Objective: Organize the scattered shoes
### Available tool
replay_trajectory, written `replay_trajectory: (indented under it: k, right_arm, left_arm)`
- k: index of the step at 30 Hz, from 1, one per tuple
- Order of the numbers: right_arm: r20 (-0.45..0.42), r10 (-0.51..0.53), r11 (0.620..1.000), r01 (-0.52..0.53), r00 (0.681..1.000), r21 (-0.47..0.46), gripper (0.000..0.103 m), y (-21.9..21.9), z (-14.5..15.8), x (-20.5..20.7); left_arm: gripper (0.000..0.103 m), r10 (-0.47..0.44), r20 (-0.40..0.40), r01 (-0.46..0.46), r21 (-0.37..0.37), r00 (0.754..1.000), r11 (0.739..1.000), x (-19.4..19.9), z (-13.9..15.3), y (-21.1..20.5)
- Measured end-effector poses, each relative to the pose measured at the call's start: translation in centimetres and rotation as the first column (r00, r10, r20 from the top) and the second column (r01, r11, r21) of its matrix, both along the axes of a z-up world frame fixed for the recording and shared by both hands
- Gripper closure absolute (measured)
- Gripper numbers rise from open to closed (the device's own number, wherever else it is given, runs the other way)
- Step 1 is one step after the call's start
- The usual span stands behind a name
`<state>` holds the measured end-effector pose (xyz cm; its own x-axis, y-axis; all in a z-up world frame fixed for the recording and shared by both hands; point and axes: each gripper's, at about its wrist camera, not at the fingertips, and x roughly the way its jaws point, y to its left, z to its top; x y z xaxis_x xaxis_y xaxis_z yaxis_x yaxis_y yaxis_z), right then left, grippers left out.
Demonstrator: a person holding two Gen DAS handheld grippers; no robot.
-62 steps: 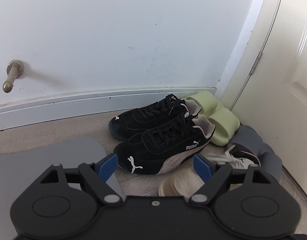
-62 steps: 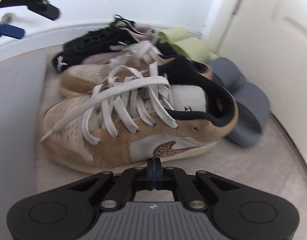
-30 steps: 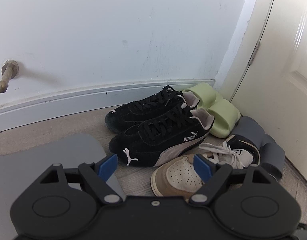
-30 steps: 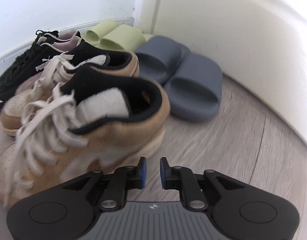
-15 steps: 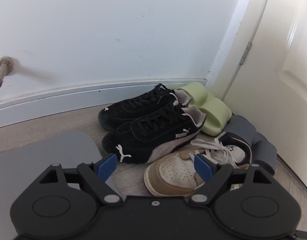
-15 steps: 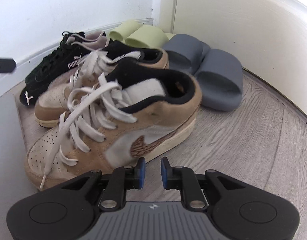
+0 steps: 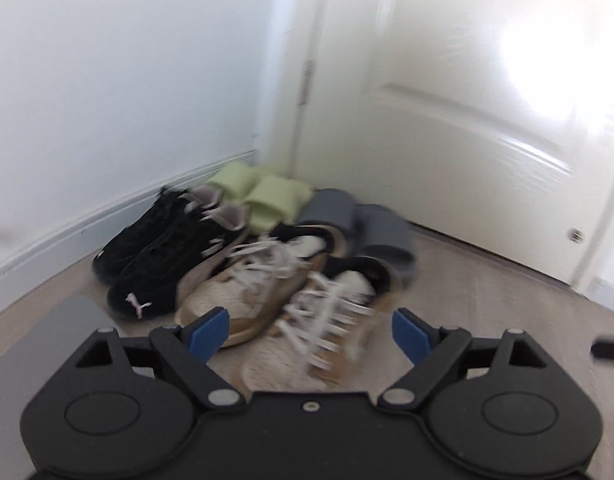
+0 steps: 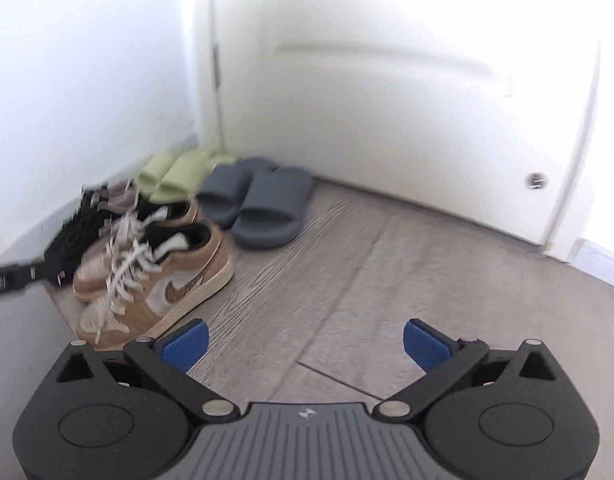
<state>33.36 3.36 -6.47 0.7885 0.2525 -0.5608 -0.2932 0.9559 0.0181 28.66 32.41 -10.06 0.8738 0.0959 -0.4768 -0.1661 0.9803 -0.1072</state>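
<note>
Both grippers are seen with jaws spread wide and nothing between them. The right gripper (image 8: 305, 342), whose jaws were pressed together behind the near tan suede sneaker two seconds ago and only slightly parted half a second ago, is now fully released and drawn back; bare grey wood-look floor (image 8: 347, 280) lies between its blue pads. The tan suede sneaker with white laces (image 8: 163, 284) is left standing upright on the floor, ahead and to the left of the right jaws, well clear of the pads. Its mate, a second tan sneaker (image 8: 107, 268), is set just beside it on the far side, apparently touching along the flank. The left gripper (image 7: 311, 330) is held open as in the earlier frames, but the view is now swung toward the white panelled door (image 7: 467, 120); both tan sneakers are framed just ahead of and between its jaws, blurred by motion. Beyond them, the pair of black suede trainers with white logo (image 7: 155, 256) is noted ahead-left against the white skirting board (image 7: 47, 240); the pale green foam slides (image 7: 259, 192) sit at the corner, and the grey foam slides (image 8: 259, 204) ahead-right of them. A flat grey mat (image 7: 47, 336) is seen left of the left jaw. Judgement: the last tan sneaker appears placed and let go, four pairs are grouped together, and the organizing looks essentially complete, unless other shoes lie out of view.
</note>
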Motion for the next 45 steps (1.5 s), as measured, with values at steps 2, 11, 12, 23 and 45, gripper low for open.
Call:
replay_trajectory:
  k: [2,11,12,23,45]
  right_arm:
    - [0.046,-0.062,0.998,0.061,0.997,0.013,0.0,-2.3,2.5,-3.8]
    - [0.103,-0.138,0.988,0.144,0.985,-0.058,0.0,-13.1,14.8,-18.1]
    - [0.122,-0.135,0.985,0.146,0.983,-0.087,0.0,-14.2,16.4,-19.5]
    - [0.195,-0.274,0.962,0.269,0.942,0.05,0.0,-19.5,19.6,-28.6]
    - [0.123,-0.501,0.864,0.503,0.857,0.011,0.0,-18.7,8.8,-35.3]
  left_arm:
    - [0.014,-0.068,0.011,0.066,0.08,0.998,0.995,-3.5,1.9,-3.1]
    - [0.013,-0.214,0.126,0.22,-0.036,0.969,0.975,-14.0,9.0,-11.8]
    - [0.013,-0.224,0.14,0.232,-0.043,0.964,0.972,-14.9,9.5,-12.4]
    - [0.013,-0.286,0.168,0.265,0.133,0.943,0.955,-23.5,12.8,-19.3]
    - [0.013,-0.289,-0.041,0.291,0.078,0.957,0.953,-24.9,12.8,-22.8]
